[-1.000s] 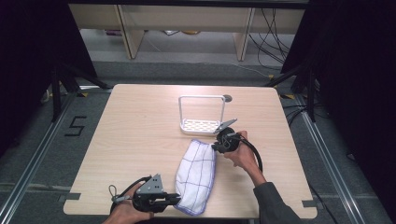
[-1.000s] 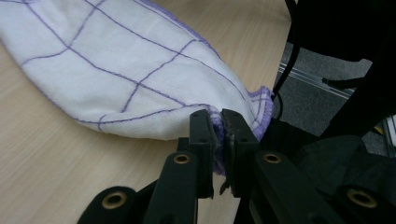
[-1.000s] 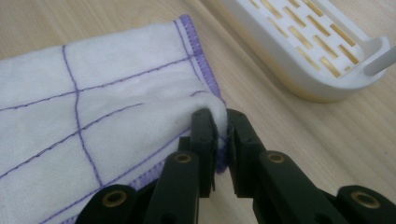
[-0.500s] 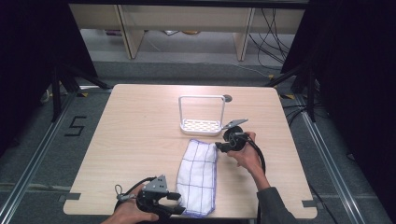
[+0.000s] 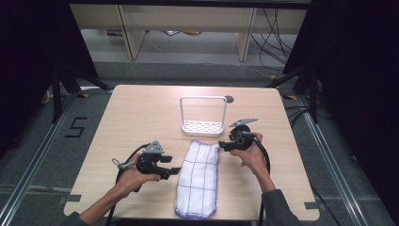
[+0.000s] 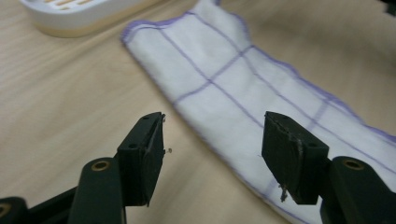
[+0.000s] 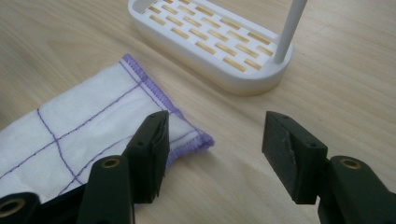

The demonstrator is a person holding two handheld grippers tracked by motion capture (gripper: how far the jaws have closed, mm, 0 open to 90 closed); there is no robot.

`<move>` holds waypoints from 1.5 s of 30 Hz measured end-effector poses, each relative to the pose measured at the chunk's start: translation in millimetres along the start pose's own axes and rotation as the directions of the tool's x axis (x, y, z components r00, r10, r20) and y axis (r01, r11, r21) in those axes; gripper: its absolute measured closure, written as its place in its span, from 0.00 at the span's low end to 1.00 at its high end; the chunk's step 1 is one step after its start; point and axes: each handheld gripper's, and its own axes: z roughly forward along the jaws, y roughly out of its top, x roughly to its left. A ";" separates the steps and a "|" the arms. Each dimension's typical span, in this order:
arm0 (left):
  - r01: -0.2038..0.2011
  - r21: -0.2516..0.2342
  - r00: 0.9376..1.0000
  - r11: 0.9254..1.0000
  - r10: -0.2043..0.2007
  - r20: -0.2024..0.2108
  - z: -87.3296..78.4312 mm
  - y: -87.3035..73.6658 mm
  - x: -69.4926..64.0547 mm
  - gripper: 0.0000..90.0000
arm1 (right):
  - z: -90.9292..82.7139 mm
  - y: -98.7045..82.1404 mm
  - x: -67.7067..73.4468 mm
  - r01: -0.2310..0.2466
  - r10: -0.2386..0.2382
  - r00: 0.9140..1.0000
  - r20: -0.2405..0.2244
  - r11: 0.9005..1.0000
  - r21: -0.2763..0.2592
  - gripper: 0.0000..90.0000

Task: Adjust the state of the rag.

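A white cloth with purple grid lines (image 5: 197, 179) lies folded in a long strip on the wooden table (image 5: 141, 108), running from the front edge toward the rack. My left gripper (image 5: 175, 171) is at the cloth's left edge. Its jaws have just been opening and stand open, with the cloth's edge (image 6: 261, 84) on the table beyond the left gripper (image 6: 212, 140). My right gripper (image 5: 222, 146) is at the cloth's far right corner. Its jaws have also just been opening. The right gripper (image 7: 215, 135) is open, with the cloth's corner (image 7: 93, 126) lying by its left jaw.
A white rack with a slotted base and a hoop handle (image 5: 203, 126) stands just beyond the cloth, close to the right gripper; its base (image 7: 210, 42) and one upright post lie right ahead. A small dark disc (image 5: 229, 99) sits behind it.
Both grippers were shut on the cloth and have opened and let it go. The left hand moved away from the front edge, along the cloth's left side. The cloth now lies straighter.
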 end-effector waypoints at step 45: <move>-0.099 0.014 0.990 0.995 0.100 -0.101 96.3 40.4 28.1 0.69 | 39.5 -7.2 16.6 0.020 -0.027 0.998 0.054 0.992 0.121 0.56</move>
